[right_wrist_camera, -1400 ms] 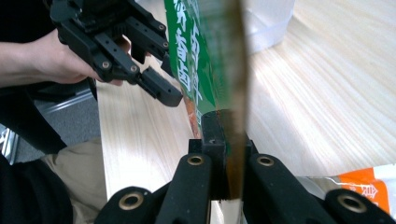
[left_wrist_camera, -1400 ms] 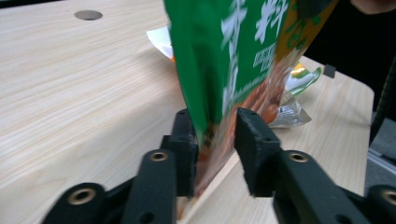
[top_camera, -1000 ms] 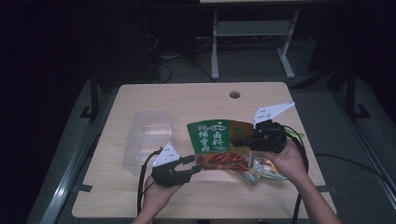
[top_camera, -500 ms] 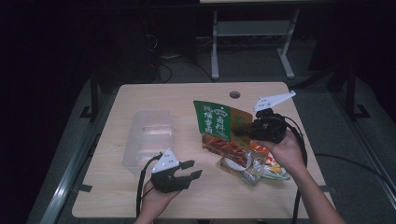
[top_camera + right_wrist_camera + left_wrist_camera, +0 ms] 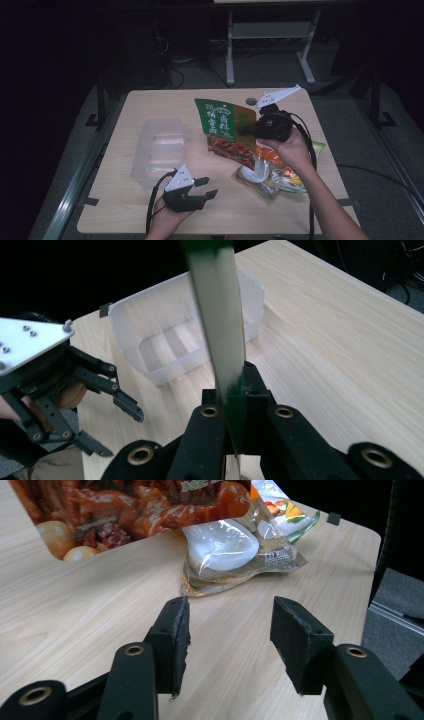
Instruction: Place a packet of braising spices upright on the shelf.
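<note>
On the green packet (image 5: 226, 131), writing too small to read.

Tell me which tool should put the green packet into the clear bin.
Right. The right tool is already clamped on the green packet, lifted off the table beside the clear bin. The left tool is open, low near the table edge, holding nothing.

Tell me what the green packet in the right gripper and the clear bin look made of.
Green packet: likely thin printed plastic film, glossy; it hangs flat and sheet-like from the right gripper. Clear bin: apparently translucent rigid plastic, slightly frosted; the table grain shows through its walls.
</note>
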A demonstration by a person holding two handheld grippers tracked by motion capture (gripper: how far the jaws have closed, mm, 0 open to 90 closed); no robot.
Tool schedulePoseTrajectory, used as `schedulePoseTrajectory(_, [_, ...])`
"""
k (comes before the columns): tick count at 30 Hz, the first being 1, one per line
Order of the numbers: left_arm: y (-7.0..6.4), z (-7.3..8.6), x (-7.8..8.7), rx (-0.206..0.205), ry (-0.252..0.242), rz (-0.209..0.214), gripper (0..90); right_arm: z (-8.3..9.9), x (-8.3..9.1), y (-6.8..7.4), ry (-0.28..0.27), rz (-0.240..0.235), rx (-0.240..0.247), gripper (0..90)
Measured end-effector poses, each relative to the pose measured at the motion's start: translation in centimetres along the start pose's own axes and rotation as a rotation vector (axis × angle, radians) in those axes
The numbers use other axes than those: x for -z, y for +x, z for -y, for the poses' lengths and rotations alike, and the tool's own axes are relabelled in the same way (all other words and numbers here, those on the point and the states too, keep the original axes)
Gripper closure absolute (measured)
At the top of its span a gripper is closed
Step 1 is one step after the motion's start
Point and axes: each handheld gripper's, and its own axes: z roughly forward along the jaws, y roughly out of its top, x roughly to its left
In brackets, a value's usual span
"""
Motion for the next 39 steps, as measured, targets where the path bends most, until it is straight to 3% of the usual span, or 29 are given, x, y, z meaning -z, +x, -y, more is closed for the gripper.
schedulePoseTrajectory(11, [-0.3, 0.2, -0.2, -0.003, -0.014, 0.005, 44.2, -1.9, -1.5, 0.2, 0.006, -0.009, 0.029, 89.5])
schedulePoseTrajectory(19, [-0.3, 0.3, -0.5, -0.012, 0.004, 0.011, 41.0, -3.5, -2.6, 0.7, 0.007, -0.017, 0.045, 89.5])
schedulePoseTrajectory(25, [-0.4, 0.3, -0.6, 0.001, -0.003, 0.013, 36.8, -4.6, -3.6, 0.9, 0.003, -0.025, 0.054, 89.5])
schedulePoseTrajectory(39, [-0.8, 0.3, -0.9, -0.023, -0.001, 0.013, 31.3, -7.2, -6.5, 1.1, -0.011, -0.037, 0.084, 89.5])
